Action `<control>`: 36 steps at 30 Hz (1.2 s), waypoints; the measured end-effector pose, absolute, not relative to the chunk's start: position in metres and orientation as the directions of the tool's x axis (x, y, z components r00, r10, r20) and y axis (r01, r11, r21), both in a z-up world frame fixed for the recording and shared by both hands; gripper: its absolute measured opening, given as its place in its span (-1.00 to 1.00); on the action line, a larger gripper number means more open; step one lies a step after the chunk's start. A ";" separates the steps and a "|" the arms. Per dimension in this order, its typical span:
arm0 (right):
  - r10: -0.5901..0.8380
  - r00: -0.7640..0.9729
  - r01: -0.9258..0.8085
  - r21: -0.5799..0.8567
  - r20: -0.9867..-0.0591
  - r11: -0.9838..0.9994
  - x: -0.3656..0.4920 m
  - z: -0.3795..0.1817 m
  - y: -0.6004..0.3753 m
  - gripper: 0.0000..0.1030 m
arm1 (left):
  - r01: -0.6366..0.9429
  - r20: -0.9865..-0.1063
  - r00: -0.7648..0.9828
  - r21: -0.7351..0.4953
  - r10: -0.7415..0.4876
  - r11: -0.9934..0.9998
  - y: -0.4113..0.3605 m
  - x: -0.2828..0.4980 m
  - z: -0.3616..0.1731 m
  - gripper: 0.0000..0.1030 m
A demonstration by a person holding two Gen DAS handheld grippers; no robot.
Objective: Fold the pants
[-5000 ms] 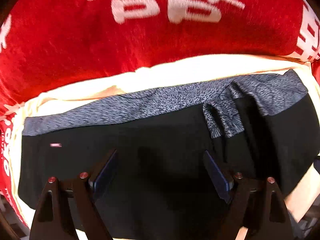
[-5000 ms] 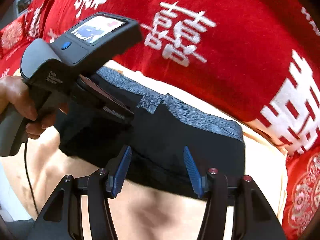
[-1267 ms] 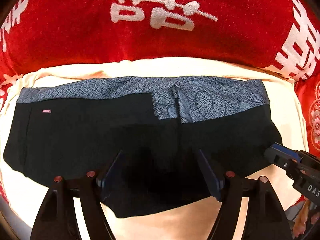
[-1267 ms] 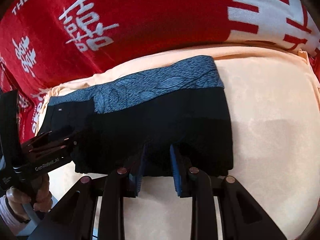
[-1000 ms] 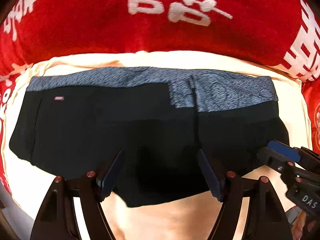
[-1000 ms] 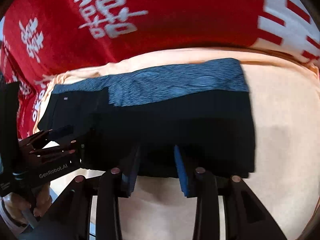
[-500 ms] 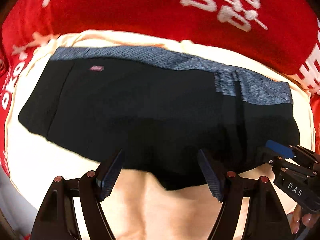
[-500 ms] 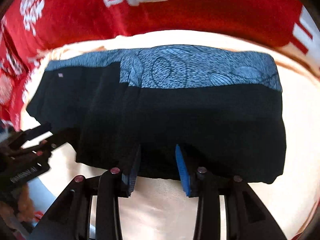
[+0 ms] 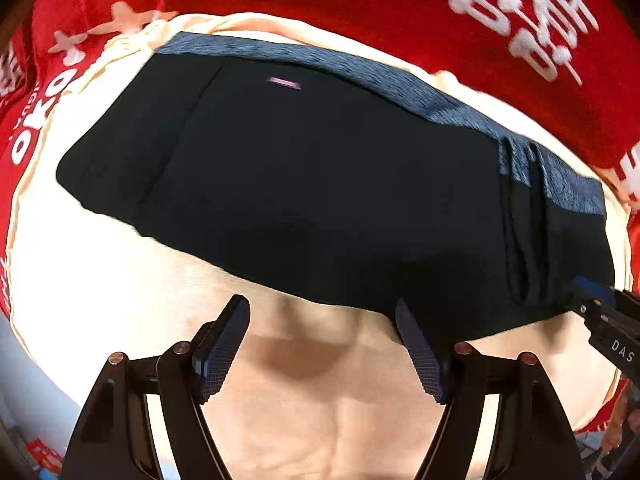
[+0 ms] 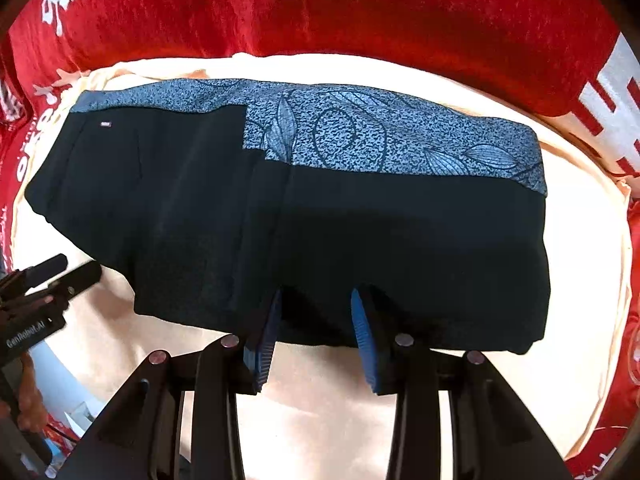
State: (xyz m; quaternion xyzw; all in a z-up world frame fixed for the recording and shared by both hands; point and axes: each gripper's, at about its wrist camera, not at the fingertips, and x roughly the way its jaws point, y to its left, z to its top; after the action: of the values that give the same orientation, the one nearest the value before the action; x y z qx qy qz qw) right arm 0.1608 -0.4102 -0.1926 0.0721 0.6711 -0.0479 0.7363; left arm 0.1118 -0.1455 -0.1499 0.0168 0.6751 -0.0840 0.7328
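Pants (image 10: pixel 320 220): black, with a blue-grey patterned waistband (image 10: pixel 400 140) along the far edge. They lie flat and already doubled on a cream sheet (image 9: pixel 320 420), with a red blanket (image 10: pixel 400 20) beyond it. A vertical fold edge runs through the middle of the cloth in the right wrist view.

Step in hand (judgement): approach to the near hem for a further fold. To do it well:
- Take the near edge at two points well apart, so the cloth lifts evenly.
- Pinch every layer, not just the top one.
- Carry the hem up to the waistband and match the side edges before letting go.
- Lift only enough to clear the cloth beneath, then smooth out any creases.

Left tongs (image 9: pixel 324 344): pointing down, jaws wide apart, nothing between them. They hover over bare sheet just beside the near hem; the right pad overlaps the hem's edge in the picture, but contact cannot be confirmed.

Right tongs (image 10: pixel 316 332): jaws at a narrower gap. The pads straddle the near hem towards the middle. No cloth is visibly pinched; I read them as not gripping.
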 end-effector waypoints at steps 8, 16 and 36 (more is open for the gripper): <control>-0.043 0.066 0.170 -0.031 -0.997 0.985 0.171 -0.193 -0.392 -0.21 | 0.062 -0.988 0.084 -0.128 -0.133 0.990 -0.096 0.122 -0.152 0.48; 0.034 0.107 0.018 0.036 -0.994 0.999 0.200 -0.201 -0.310 -0.19 | -0.029 -0.984 0.112 -0.146 -0.142 0.989 -0.043 0.141 -0.155 0.48; 0.054 0.071 0.000 0.054 -0.996 0.999 0.214 -0.246 -0.270 0.16 | -0.215 -0.801 0.351 -0.573 -0.485 0.791 0.063 0.155 -0.195 0.49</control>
State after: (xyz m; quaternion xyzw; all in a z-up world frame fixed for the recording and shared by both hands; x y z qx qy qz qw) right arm 0.2144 -0.2700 -0.2456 0.0196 0.6815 0.0185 0.7314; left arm 0.1550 0.0627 -0.1953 -0.3111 0.5626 -0.0889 0.7608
